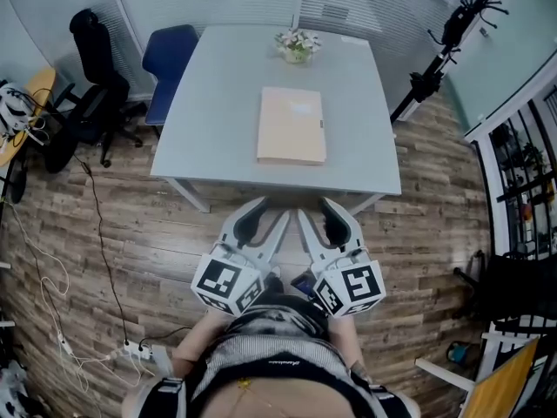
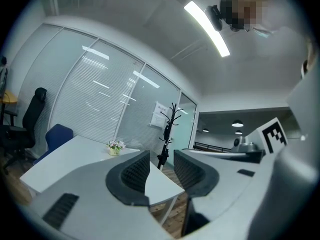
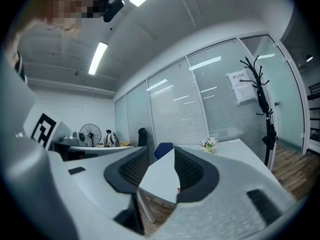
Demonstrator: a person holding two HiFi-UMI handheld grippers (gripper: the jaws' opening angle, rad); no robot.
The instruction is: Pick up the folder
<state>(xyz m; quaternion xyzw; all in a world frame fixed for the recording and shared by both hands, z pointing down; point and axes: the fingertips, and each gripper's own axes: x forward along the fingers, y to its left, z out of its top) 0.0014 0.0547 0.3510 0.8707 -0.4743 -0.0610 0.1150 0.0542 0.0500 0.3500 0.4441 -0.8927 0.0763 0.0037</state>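
A pale peach folder (image 1: pixel 291 125) lies flat near the middle of the grey table (image 1: pixel 218 138) in the head view. Both grippers are held side by side in front of the table's near edge, short of the folder. My left gripper (image 1: pixel 267 214) has its jaws apart with nothing between them; through its gap (image 2: pixel 161 171) I see the table's right corner. My right gripper (image 1: pixel 318 215) also stands open and empty; its own gap (image 3: pixel 163 168) shows the table's left corner. The folder is hidden in both gripper views.
A small pot of flowers (image 1: pixel 297 45) stands at the table's far edge. A blue chair (image 1: pixel 168 64) and a black office chair (image 1: pixel 91 77) are at the far left. A black coat stand (image 1: pixel 444 50) rises at the right. Cables (image 1: pixel 100 259) trail over the wooden floor.
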